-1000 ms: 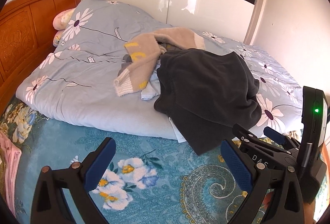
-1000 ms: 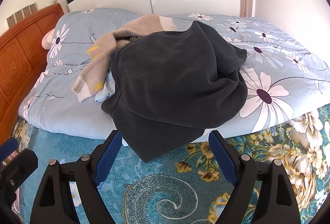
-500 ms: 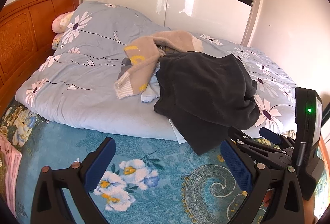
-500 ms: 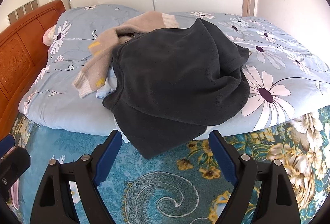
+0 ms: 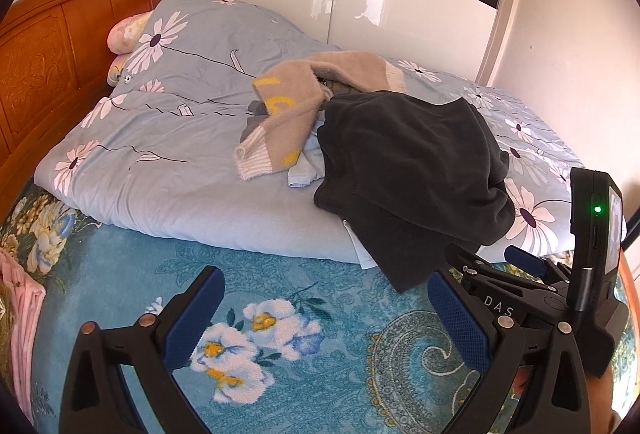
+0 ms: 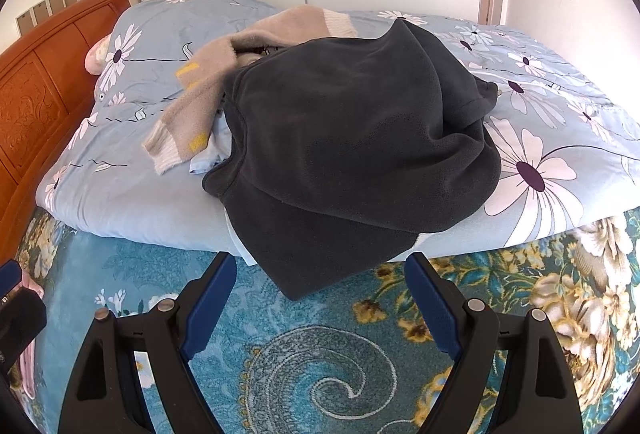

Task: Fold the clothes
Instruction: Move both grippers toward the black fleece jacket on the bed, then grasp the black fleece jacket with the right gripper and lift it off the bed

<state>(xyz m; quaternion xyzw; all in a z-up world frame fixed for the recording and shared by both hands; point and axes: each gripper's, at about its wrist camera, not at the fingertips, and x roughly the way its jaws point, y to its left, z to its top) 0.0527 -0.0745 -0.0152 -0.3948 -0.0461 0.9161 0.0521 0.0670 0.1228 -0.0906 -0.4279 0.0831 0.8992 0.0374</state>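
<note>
Clothes: I saw a dark fleece [image 6: 352, 154] heaped on the blue flowered duvet [image 6: 132, 194], its lower edge hanging over the duvet's front edge.
Sweater: a beige sweater [image 5: 296, 114] lay just behind the dark fleece, touching it.
Left gripper [image 5: 326, 308]: jaws released, empty, before the fleece.
Right gripper [image 6: 320, 292]: jaws released, empty, below the fleece's hanging edge.

Open teal bedsheet [image 6: 320, 362] lies bare between both claws and the heap, giving a free path forward. The dark fleece [image 6: 352, 146] hangs over the quilt [image 5: 168, 162] edge, its lowest flap nearest the right claw [image 6: 320, 298]. The beige sweater [image 5: 296, 114] overlaps the fleece's far left side. The left claw [image 5: 324, 310] faces clear quilt, with the right claw's body just beside it. The headboard [image 5: 44, 74] closes off the left.
</note>
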